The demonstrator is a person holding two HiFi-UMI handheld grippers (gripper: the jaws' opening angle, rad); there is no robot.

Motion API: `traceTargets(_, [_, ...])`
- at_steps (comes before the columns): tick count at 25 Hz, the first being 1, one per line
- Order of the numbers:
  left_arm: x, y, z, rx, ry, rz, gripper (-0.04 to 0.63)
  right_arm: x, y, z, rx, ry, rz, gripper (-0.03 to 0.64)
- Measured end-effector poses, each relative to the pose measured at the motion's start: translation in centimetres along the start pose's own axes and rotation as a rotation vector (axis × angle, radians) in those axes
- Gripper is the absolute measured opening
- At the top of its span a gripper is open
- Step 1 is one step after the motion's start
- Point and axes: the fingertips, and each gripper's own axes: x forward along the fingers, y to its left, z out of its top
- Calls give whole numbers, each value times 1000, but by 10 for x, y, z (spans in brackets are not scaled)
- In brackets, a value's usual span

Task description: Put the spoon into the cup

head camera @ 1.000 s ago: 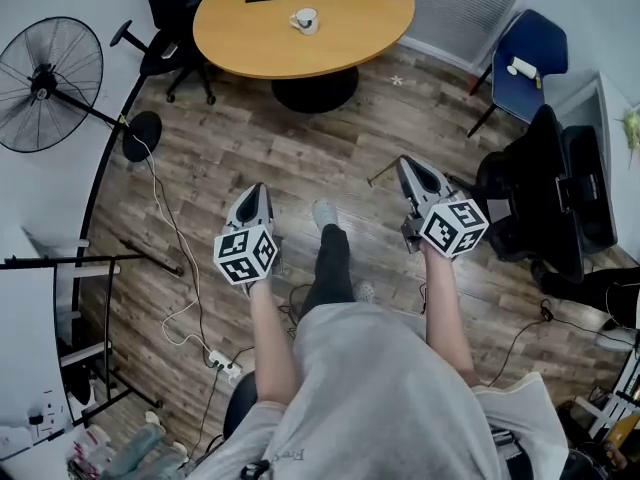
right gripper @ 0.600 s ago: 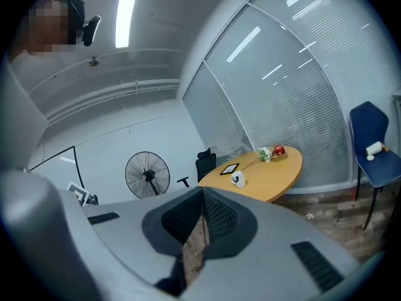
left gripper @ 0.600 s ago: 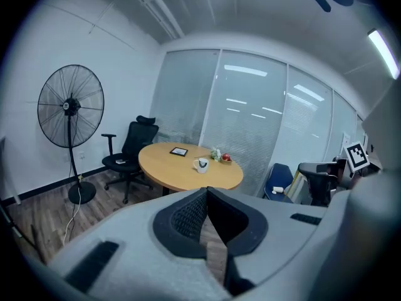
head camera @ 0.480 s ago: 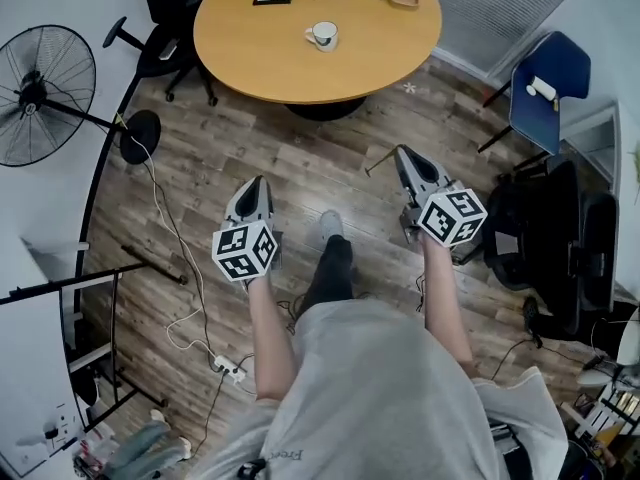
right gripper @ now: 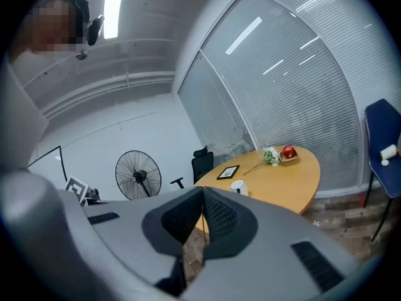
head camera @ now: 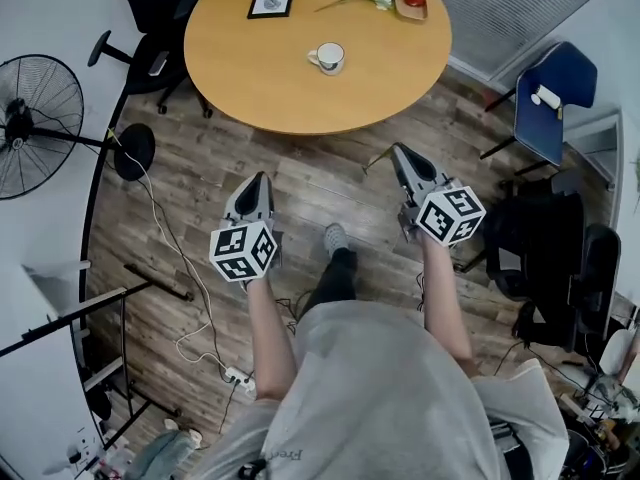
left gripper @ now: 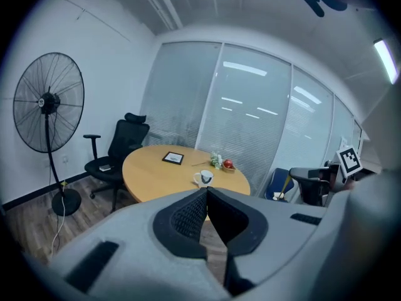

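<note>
Wood-plank office floor (head camera: 300, 183) separates the person from the far round tan wooden table (head camera: 250, 78), so the left gripper (head camera: 257, 180) hangs empty with jaws together while the right gripper (head camera: 397, 152) pinches the thin dark spoon (head camera: 375, 161), apparently for carrying to the white ceramic cup (head camera: 329, 57).

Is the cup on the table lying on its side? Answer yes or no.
No: the cup stands upright on the round table, its open mouth facing up in the head view.
</note>
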Motion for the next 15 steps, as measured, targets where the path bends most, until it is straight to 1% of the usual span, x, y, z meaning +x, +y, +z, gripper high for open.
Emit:
traceTargets(3, [21, 7, 22, 10, -16, -30, 9, 22, -8, 13, -9, -8, -11, 1])
traceTargets(6, [37, 15, 35, 23, -13, -50, 8, 41, -12, 22, -10, -15, -22, 2])
traceTargets(11, [57, 22, 48, 49, -6, -80, 8, 60, -20, 31, 0, -47, -44, 2])
traceTargets(15, [65, 22, 49, 55, -7, -95, 8, 63, -27, 31, 11, -58, -60, 1])
